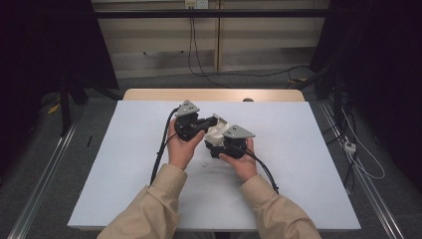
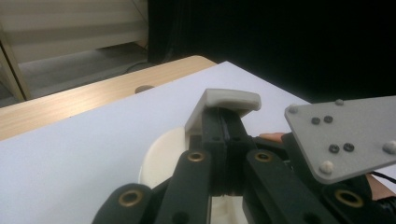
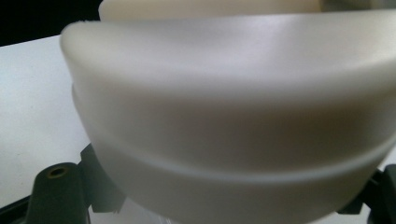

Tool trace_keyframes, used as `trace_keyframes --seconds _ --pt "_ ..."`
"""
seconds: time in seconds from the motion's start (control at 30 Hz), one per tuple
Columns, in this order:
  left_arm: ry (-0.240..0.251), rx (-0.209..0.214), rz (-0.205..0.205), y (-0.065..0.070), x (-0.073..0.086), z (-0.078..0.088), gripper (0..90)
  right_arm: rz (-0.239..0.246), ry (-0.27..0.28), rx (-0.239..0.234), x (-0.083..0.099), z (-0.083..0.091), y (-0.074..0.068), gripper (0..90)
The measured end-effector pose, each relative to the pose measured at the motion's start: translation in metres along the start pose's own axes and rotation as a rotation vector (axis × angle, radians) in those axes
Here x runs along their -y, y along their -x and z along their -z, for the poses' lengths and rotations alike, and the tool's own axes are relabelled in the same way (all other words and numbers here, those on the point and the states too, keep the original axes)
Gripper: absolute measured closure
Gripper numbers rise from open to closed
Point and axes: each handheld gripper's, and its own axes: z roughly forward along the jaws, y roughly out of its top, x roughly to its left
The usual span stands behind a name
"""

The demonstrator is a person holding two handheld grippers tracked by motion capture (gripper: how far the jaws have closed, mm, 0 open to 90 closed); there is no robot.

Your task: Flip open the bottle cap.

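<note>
Pressing close against the right tongs [image 1: 225, 144], whose grip I cannot tell, a cream plastic container [image 3: 233, 116] is looking light, rigid and slick; left tongs [image 2: 225, 135] are pinching its flat tab [image 2: 232, 99], the safest hold.

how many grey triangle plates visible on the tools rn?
2. One tops the left tool, above the person's left hand. The other tops the right tool, above the right hand; it also shows at the right of the left gripper view. Between them sits a white plastic piece.
</note>
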Motion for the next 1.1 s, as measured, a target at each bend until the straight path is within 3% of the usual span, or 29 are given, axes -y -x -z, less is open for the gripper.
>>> trace_keyframes --seconds 1.1 --pt "0.000 0.009 -0.006 0.001 -0.015 -0.018 90.0 -0.006 0.002 -0.002 0.000 0.000 0.001 18.8"
